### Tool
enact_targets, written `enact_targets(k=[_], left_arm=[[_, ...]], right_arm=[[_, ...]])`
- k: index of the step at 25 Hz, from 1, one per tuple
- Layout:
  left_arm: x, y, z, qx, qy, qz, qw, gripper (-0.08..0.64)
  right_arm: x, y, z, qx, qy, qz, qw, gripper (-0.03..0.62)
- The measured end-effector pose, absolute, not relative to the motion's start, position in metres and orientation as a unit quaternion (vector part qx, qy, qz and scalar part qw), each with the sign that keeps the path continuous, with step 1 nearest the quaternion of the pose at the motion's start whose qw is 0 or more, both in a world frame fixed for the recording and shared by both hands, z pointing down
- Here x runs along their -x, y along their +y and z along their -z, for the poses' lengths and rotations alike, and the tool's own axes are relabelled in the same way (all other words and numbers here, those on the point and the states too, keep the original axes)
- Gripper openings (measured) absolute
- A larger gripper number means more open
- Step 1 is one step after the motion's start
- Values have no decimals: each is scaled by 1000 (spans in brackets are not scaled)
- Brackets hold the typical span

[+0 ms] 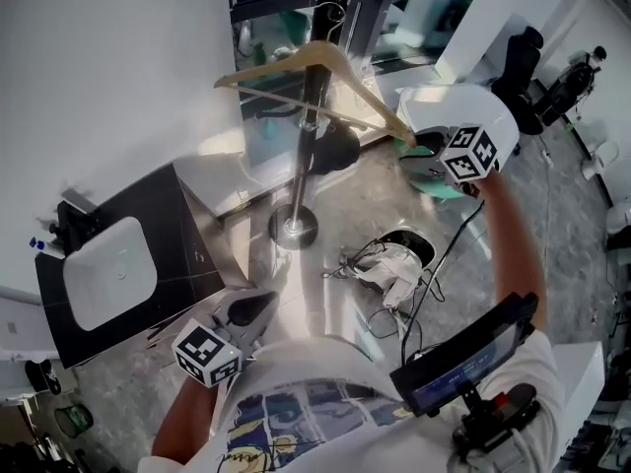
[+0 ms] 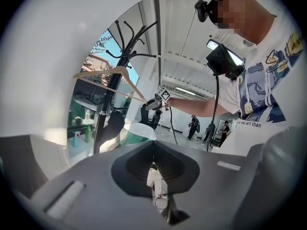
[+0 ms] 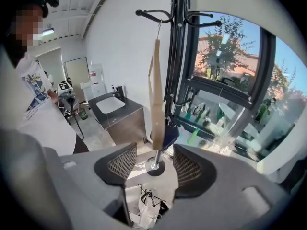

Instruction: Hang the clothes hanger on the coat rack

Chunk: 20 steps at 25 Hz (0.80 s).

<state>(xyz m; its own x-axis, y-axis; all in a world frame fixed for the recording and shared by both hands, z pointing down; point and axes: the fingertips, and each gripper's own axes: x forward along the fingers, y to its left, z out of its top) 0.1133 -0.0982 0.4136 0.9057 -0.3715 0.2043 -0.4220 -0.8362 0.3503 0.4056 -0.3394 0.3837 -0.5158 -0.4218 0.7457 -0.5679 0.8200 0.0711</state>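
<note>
The wooden hanger (image 3: 154,80) hangs by its thin hook from a top arm of the coat rack (image 3: 180,56). The right tongs (image 3: 154,163) are wide open and hold nothing. The hanger's low end sits just past them, and I cannot tell if it touches. The left tongs (image 2: 154,150) are squeezed closed and empty, held down low. Bright glare blurs the floor.

- Looks like a staged studio or test room, not a lived-in home.
- Shows bare white walls (image 1: 99,67), a glossy stone-look floor (image 1: 335,225) and a tall dark-framed window (image 3: 225,66).
- Holds a dark cabinet (image 1: 192,215) with a white basin (image 1: 108,272), a coat rack (image 3: 179,56) and loose cables (image 1: 367,259).
- Opens onto a hall with strip lights (image 2: 184,90) and people (image 2: 194,125) standing.
</note>
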Motion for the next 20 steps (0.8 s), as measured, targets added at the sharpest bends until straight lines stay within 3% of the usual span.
enact_targets(k=[8,12,20], left_arm=[[-73,-91,-415,-966,-166,-70,188,2],[-53,-86,-412,-970,-147,-76,176,2],[-13,-76,-411,-974,-116,-89,171,2]], right_arm=[[-377,-241,-410,-392,-823,-75,405,217],[-318,-184,-424,-419,-820,-67,383,159],[-201,-113,-413,-470,-835,-101,269,15]])
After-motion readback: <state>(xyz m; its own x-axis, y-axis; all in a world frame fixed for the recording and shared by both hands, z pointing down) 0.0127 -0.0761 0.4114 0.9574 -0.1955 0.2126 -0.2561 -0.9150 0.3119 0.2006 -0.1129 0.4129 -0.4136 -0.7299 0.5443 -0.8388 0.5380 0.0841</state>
